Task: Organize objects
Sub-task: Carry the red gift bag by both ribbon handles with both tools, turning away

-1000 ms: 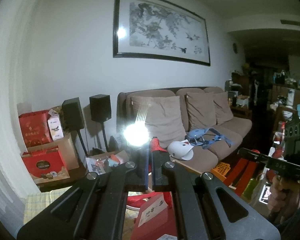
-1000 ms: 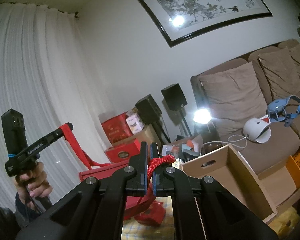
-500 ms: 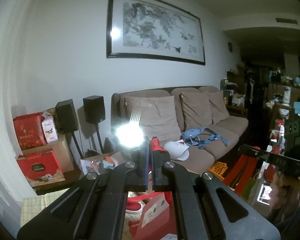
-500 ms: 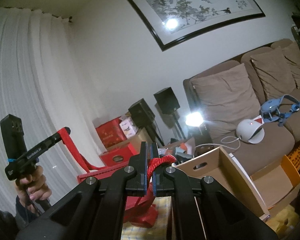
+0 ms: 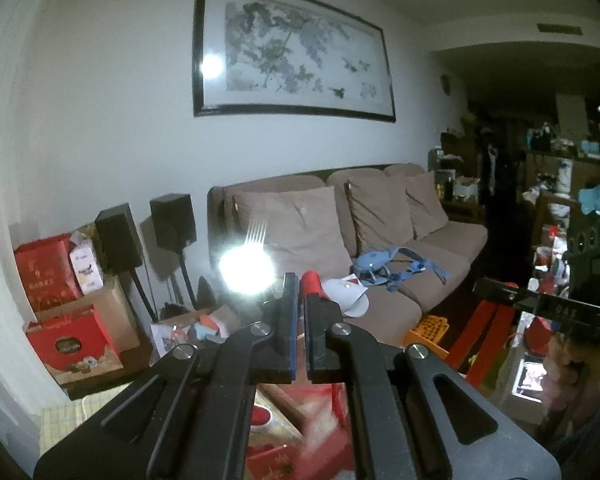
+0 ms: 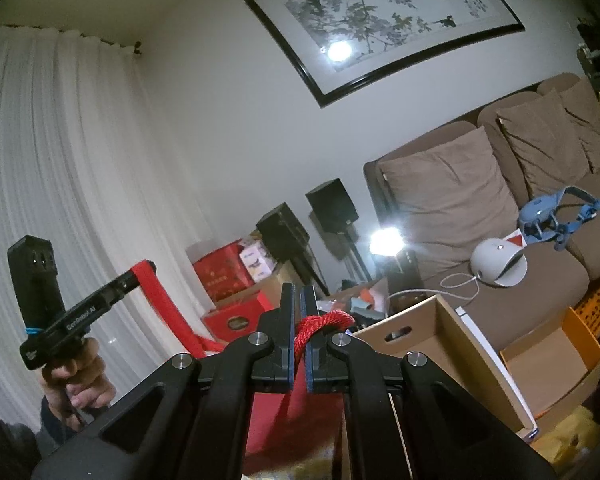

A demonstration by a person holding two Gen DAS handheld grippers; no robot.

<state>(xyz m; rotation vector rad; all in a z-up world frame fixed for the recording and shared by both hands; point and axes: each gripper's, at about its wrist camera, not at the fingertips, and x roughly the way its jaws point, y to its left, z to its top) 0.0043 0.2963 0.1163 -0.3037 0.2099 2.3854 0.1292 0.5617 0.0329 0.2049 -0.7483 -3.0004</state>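
Handles of a red paper gift bag [image 6: 276, 412] are pinched apart — red rope [image 6: 320, 326] in the right claw [image 6: 299, 316], red strap [image 6: 160, 300] at nine o'clock in the left claw [image 5: 299, 294] — likely holding it open.

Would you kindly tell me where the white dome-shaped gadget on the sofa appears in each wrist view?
Left wrist view: the white dome-shaped gadget lies just right of centre, behind the fingertips.
Right wrist view: it sits at right, mid-height, on the sofa seat.
Shared landmark: the blue harness lies just beyond it on the sofa.
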